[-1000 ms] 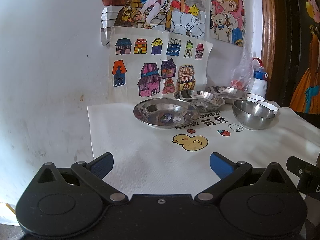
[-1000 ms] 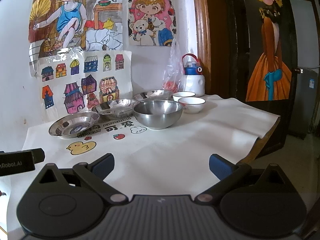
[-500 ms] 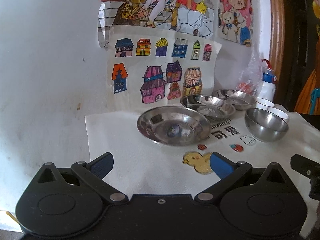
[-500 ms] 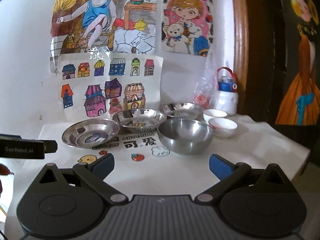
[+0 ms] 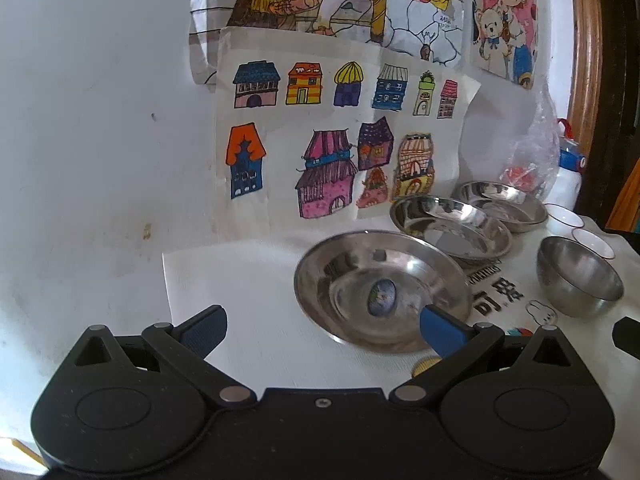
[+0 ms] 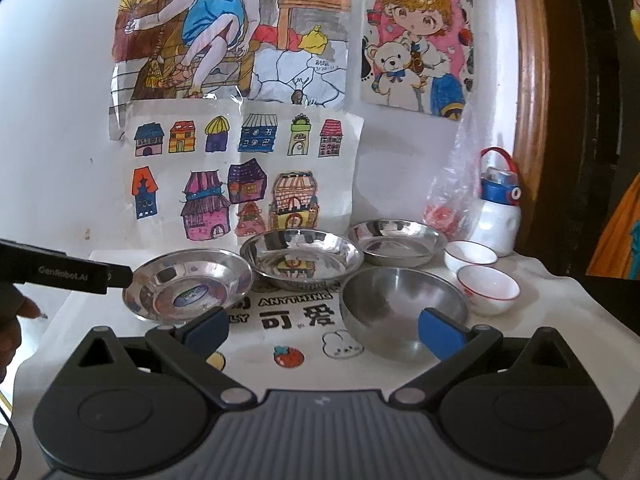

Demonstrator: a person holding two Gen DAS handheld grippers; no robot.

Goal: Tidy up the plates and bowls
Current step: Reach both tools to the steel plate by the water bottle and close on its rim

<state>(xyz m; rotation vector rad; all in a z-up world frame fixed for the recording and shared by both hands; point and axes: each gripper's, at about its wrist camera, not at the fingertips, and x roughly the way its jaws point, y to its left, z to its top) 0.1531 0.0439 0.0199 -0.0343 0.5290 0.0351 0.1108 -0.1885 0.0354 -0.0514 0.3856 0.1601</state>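
Three steel plates stand in a row on the white cloth: the nearest [image 5: 380, 288] [image 6: 188, 284], the middle one [image 5: 450, 226] [image 6: 302, 258] and the far one [image 5: 502, 200] [image 6: 398, 242]. A deep steel bowl [image 5: 578, 278] [image 6: 400, 304] stands in front, with two small white bowls [image 6: 486, 286] [image 6: 470, 254] to its right. My left gripper [image 5: 322, 326] is open and empty, its right finger over the nearest plate's front rim. My right gripper [image 6: 322, 330] is open and empty, its right finger in front of the deep bowl.
The wall [image 6: 60, 100] with children's drawings [image 6: 244, 168] stands right behind the dishes. A white and blue bottle [image 6: 498, 208] and a plastic bag [image 6: 452, 200] are at the back right. The cloth's left edge [image 5: 168, 280] lies left of the nearest plate. A dark doorway [image 6: 580, 120] is at the right.
Both grippers have moved forward toward the dishes, which now look larger. The left one has closed in on the nearest plate, the right one on the deep bowl. Both stay open.
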